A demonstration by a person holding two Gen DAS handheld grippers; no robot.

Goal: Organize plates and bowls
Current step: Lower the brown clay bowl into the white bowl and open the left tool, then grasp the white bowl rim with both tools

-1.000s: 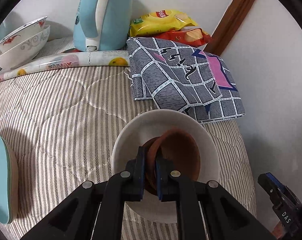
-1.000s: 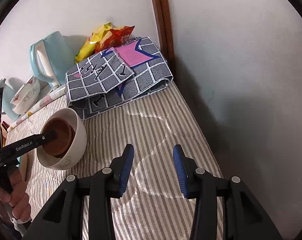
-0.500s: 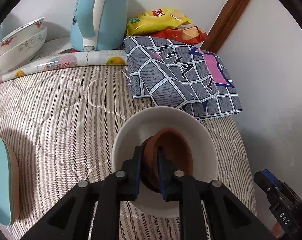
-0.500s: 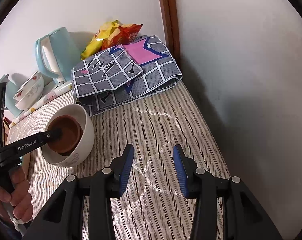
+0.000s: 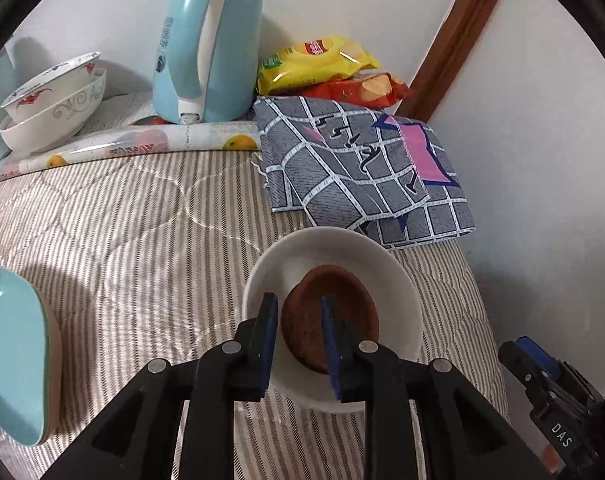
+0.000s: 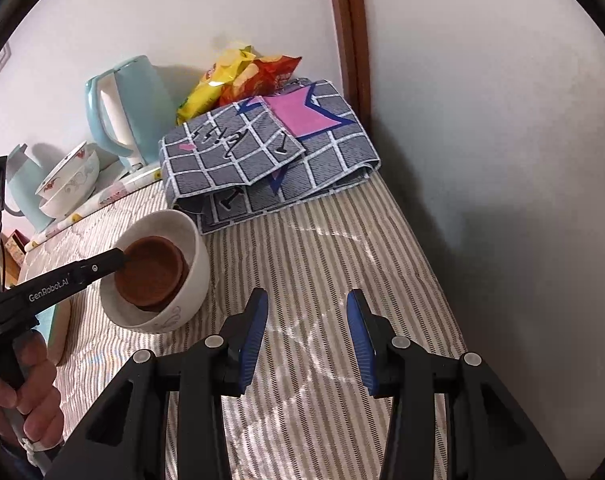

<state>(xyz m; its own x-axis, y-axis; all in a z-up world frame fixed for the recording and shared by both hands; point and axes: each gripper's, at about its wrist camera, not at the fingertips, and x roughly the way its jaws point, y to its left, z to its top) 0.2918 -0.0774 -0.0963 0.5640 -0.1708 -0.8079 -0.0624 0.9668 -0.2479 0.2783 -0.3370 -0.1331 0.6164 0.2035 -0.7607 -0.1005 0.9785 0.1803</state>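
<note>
A small brown bowl [image 5: 342,312] sits tilted inside a white bowl [image 5: 386,268] on the striped quilt. My left gripper [image 5: 298,298] reaches into the white bowl with its jaws a little apart. The brown bowl's near rim stands between the blue pads, with a gap showing, so nothing is gripped. The right wrist view shows the same brown bowl [image 6: 150,276] nested in the white bowl [image 6: 190,280], with the left gripper [image 6: 120,258] at its rim. My right gripper [image 6: 306,300] hovers open over bare quilt to the right of the bowls, holding nothing.
Two patterned bowls [image 5: 54,108] are stacked at the back left beside a light blue kettle [image 5: 206,48]. A light blue plate [image 5: 10,352] lies at the left edge. A folded checked cloth [image 5: 362,168] and snack bags [image 5: 322,64] lie behind the white bowl. A wall runs along the right.
The left jaws were shut on the brown bowl's rim and have opened off it. The brown bowl now rests in the white bowl. The right gripper has not changed.
</note>
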